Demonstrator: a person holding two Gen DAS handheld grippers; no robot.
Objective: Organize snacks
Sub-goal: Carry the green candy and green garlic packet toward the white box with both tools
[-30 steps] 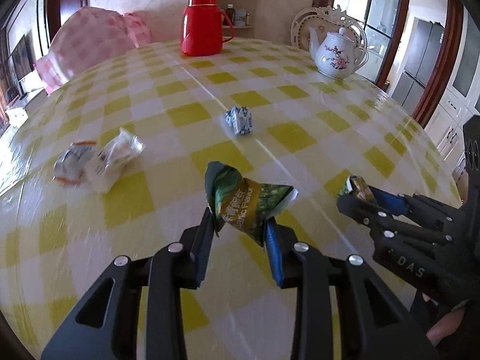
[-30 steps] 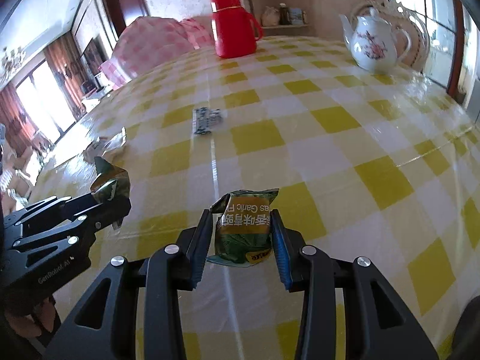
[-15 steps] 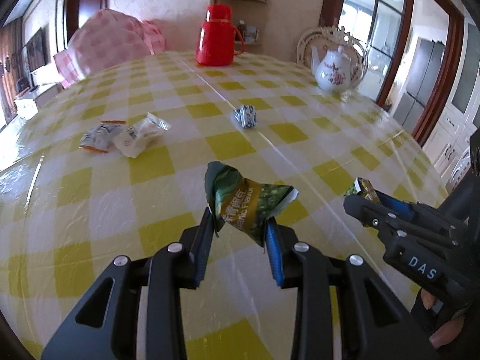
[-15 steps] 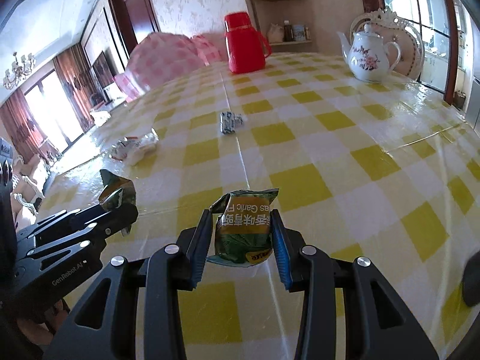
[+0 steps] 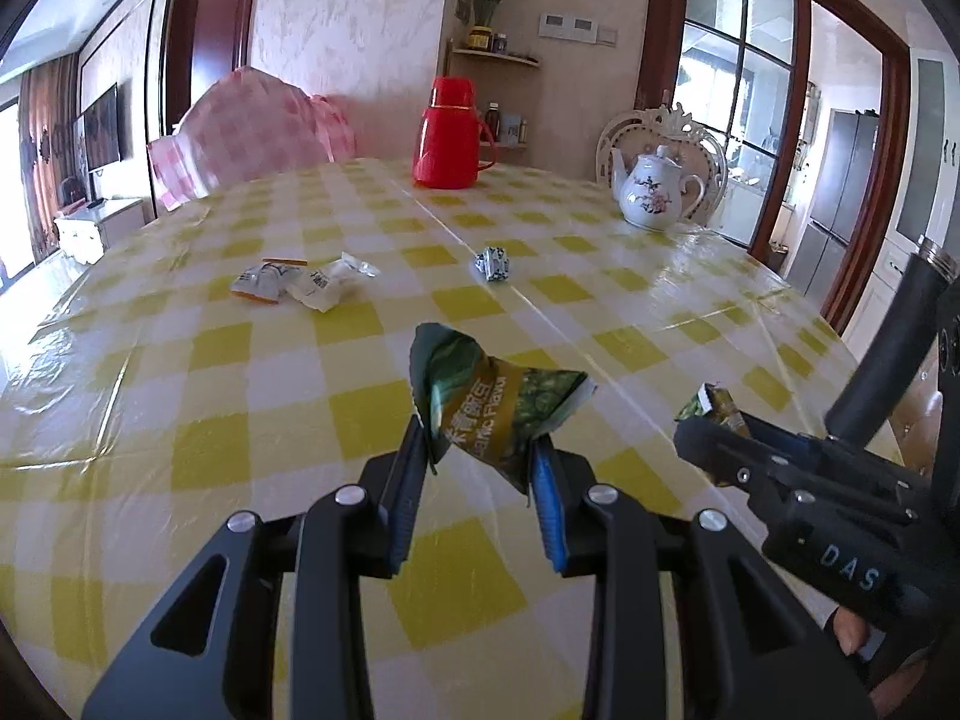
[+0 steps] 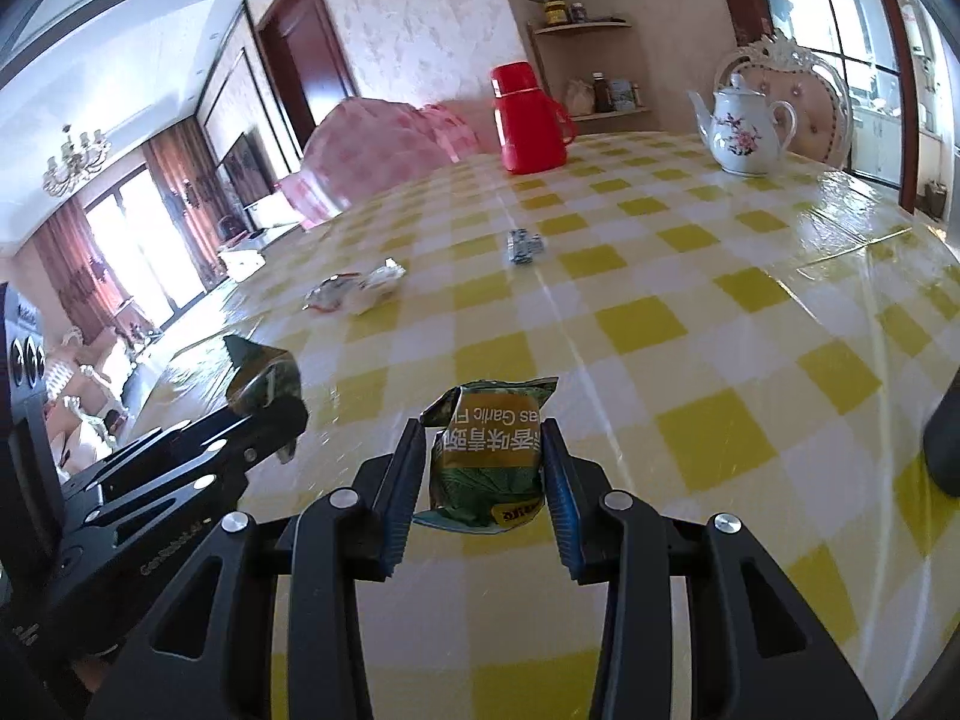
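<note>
- Above the checked surface [image 5: 240, 456], left gripper [image 5: 480, 468] — jaws nearly closed, pinching a crumpled green snack packet [image 5: 492, 408] between them.
- Right gripper [image 6: 483, 474] — jaws clamp a second green packet [image 6: 489, 456] squarely between the pads.

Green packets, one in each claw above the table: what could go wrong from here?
1. The left claw pinches its green packet by a crumpled lower corner, tilted; it may slip out while carried.
2. The right claw sits close beside the left; they might bump.
3. Three wrapped snacks, including a blue one, lie loose on the table and may be overlooked.
</note>
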